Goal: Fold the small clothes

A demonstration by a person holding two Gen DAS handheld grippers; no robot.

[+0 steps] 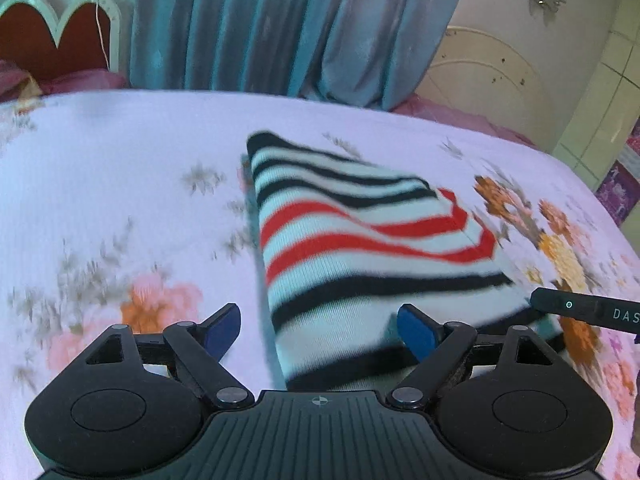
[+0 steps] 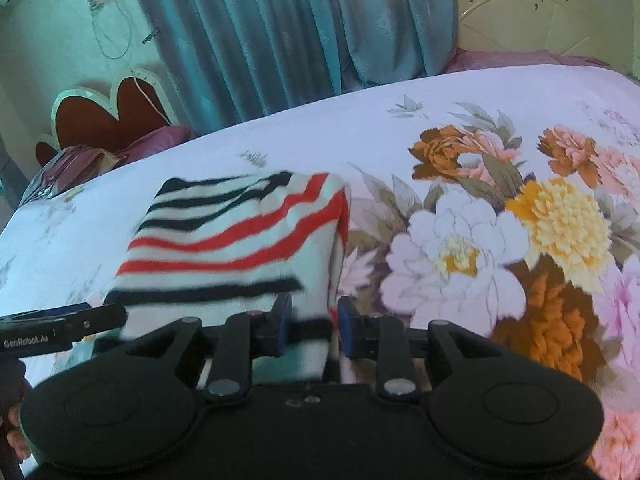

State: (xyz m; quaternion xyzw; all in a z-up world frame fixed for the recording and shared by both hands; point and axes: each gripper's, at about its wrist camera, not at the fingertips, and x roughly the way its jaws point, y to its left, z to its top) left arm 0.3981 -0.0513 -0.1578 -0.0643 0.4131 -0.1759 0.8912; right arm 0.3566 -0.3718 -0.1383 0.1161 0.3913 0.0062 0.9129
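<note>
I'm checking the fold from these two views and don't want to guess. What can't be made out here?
- Near edge of the striped garment: hidden behind each gripper's body in both wrist views.
- Right gripper: the cloth lies between its jaws, but blur hides whether the pads press it.
- What kind of garment it is: folded and motion-blurred.
- Bedsheet at left: print smeared by blur.

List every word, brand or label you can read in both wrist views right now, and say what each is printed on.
"DAS": white letters, cut off by the frame edge, on the right gripper's black body, seen in the left wrist view.
"GenRobot.AI": on the left gripper's black body, seen at the right wrist view's left edge.
Purple poster on the far wall: print too blurred to read.
Striped garment: no visible text.
</note>
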